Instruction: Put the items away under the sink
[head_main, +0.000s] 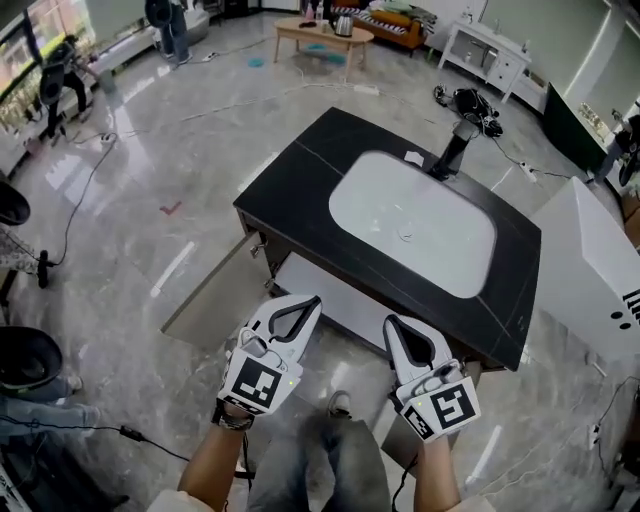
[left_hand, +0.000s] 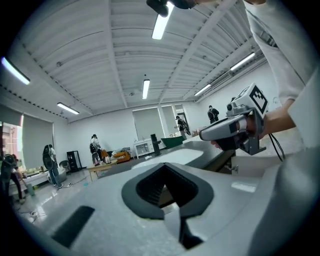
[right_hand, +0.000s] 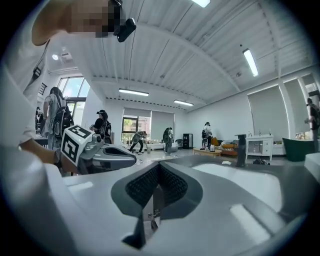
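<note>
From the head view, the black vanity top (head_main: 290, 180) with its white rectangular sink basin (head_main: 410, 220) and black faucet (head_main: 452, 150) lies just ahead of both grippers. The grey-brown cabinet door (head_main: 215, 290) under it stands swung open, left of the left gripper (head_main: 312, 300). The pale cabinet interior (head_main: 330, 300) lies ahead, left of the right gripper (head_main: 392, 322) (its contents cannot be made out).

The left gripper view shows what the head view cannot: its jaws meet tip to tip on nothing, with the basin beyond and to the right.

In the right gripper view the jaws are likewise together and empty; the faucet stands ahead to the right.
</note>
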